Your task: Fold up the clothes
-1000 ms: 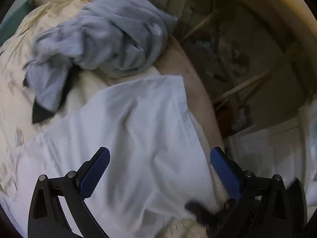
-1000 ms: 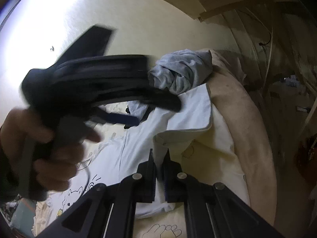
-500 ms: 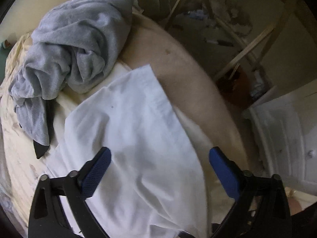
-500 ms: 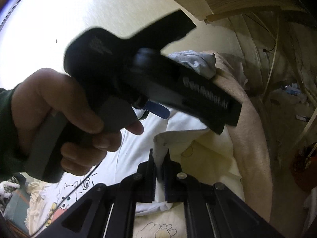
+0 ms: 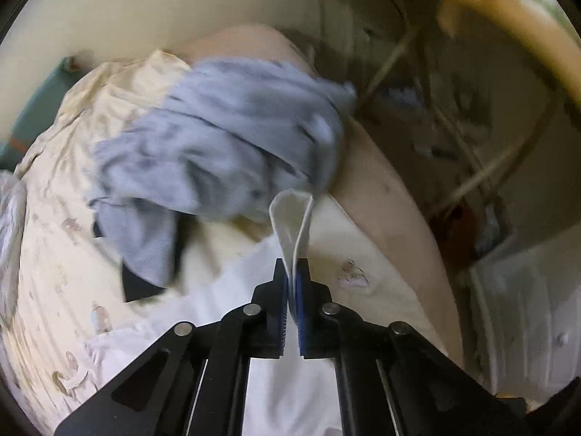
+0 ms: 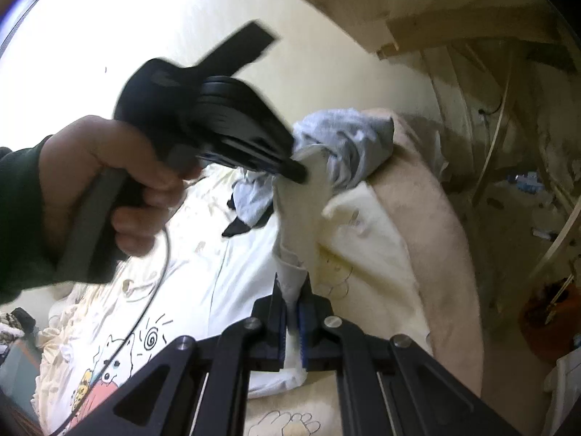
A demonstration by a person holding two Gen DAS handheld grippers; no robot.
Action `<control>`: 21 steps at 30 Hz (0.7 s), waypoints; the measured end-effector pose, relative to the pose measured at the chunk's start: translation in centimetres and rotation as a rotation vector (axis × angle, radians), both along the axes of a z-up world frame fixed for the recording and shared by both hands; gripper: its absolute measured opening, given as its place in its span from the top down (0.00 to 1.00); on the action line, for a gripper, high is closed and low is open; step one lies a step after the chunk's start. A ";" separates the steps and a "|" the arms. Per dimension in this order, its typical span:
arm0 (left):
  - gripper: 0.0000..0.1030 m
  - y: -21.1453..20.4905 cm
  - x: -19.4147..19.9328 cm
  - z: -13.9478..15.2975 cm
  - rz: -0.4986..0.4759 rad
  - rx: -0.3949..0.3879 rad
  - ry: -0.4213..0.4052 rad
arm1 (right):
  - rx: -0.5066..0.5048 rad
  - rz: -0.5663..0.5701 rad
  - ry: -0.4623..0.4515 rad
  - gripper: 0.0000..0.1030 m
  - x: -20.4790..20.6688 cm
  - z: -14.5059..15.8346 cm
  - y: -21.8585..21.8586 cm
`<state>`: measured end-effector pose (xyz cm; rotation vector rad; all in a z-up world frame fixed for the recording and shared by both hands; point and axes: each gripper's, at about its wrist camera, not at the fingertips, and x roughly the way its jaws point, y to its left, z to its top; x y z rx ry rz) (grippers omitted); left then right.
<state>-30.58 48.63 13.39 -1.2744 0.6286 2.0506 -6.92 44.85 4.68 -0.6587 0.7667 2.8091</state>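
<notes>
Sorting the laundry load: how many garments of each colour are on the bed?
White T-shirt: 1, pinched by both the left gripper and the right gripper
Grey garment: 1, crumpled
Total: 2

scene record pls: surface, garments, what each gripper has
surface: bed with cream printed sheet
garment in work: white shirt, partly flat, one edge lifted
other garment: grey garment, crumpled, behind the shirt
left gripper: shut on a pinched fold of the white shirt
right gripper: shut on the white shirt edge
person: hand holding the left gripper
</notes>
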 end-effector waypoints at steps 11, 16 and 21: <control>0.98 -8.0 -1.2 4.8 0.086 0.160 0.011 | 0.078 0.050 0.100 0.96 -0.5 3.7 -1.4; 0.98 -14.5 -0.9 5.2 0.145 0.196 0.037 | 0.150 0.176 0.110 0.96 -0.4 5.5 -5.1; 0.98 -22.4 -1.7 2.5 0.263 0.190 0.031 | 0.380 0.360 0.038 0.96 -2.2 5.2 -13.1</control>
